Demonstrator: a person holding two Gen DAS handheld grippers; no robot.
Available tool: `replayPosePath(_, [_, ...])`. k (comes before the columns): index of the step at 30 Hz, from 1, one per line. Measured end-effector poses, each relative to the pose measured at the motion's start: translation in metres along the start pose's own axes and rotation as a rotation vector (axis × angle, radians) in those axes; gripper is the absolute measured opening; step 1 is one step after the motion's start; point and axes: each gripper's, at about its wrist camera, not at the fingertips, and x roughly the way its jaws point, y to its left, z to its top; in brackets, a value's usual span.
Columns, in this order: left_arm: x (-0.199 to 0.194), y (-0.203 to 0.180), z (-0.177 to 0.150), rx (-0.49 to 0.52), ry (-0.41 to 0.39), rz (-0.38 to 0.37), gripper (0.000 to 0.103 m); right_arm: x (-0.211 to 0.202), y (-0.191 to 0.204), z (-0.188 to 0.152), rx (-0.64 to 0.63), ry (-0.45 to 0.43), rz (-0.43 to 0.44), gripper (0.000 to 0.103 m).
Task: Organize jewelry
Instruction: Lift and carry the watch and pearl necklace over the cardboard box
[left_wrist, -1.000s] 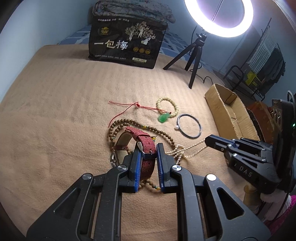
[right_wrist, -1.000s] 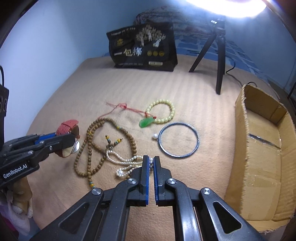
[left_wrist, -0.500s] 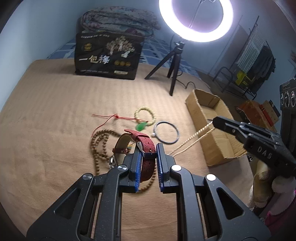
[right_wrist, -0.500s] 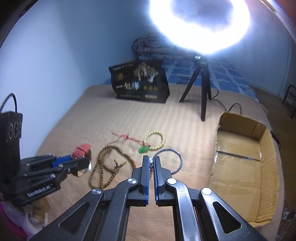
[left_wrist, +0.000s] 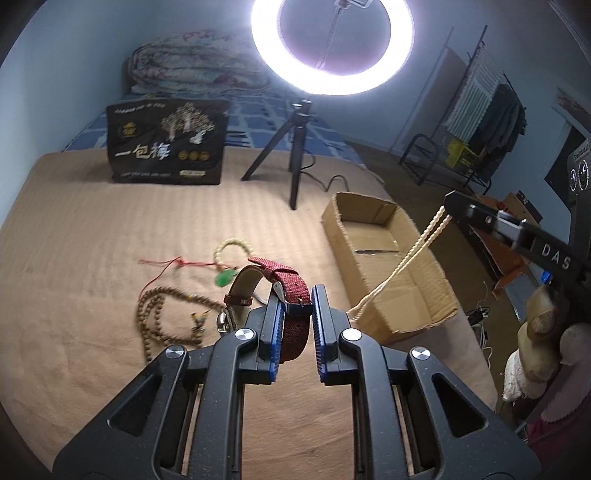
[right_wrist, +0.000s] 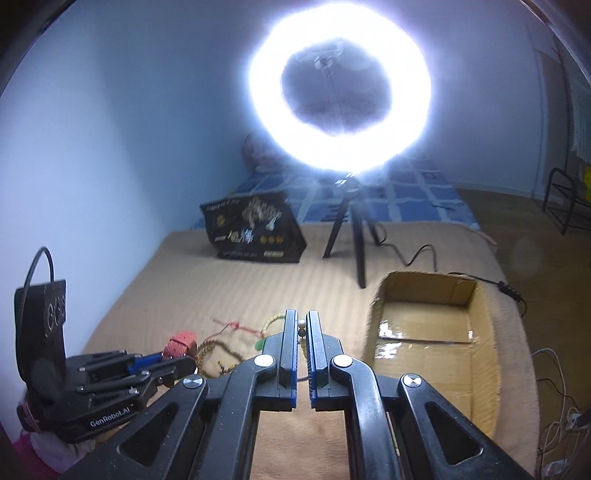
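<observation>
Red woven watch (left_wrist: 291, 314), its strap looped with a tan lining and a metal buckle, sits clamped between the nearly closed fingers of the left gripper (left_wrist: 297, 325), lifted above the tan bed (left_wrist: 92, 236). The right gripper (right_wrist: 301, 332) has its fingers pressed almost together on a cream beaded necklace (left_wrist: 410, 258), which hangs from their tips in a long doubled strand down beside the cardboard box (left_wrist: 436, 280). Ahead of the left fingers, a brown bead necklace (left_wrist: 155, 314), a pale bracelet (left_wrist: 231, 245) and a green pendant (left_wrist: 224, 278) on a red cord lie on the bed.
</observation>
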Motion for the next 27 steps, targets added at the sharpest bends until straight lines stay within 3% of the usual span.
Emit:
replayPosePath(13, [0.016,-0.053,0.015,0.070,-0.001,-0.055,0.013,-0.049,-0.060,0.005,0.105,-0.095,-0.072,0.001])
replayPosePath(27, [0.065,-0.103,0.039,0.144,0.032,-0.096,0.013,-0.036,-0.108,-0.012,0.167,-0.021,-0.151,0.001])
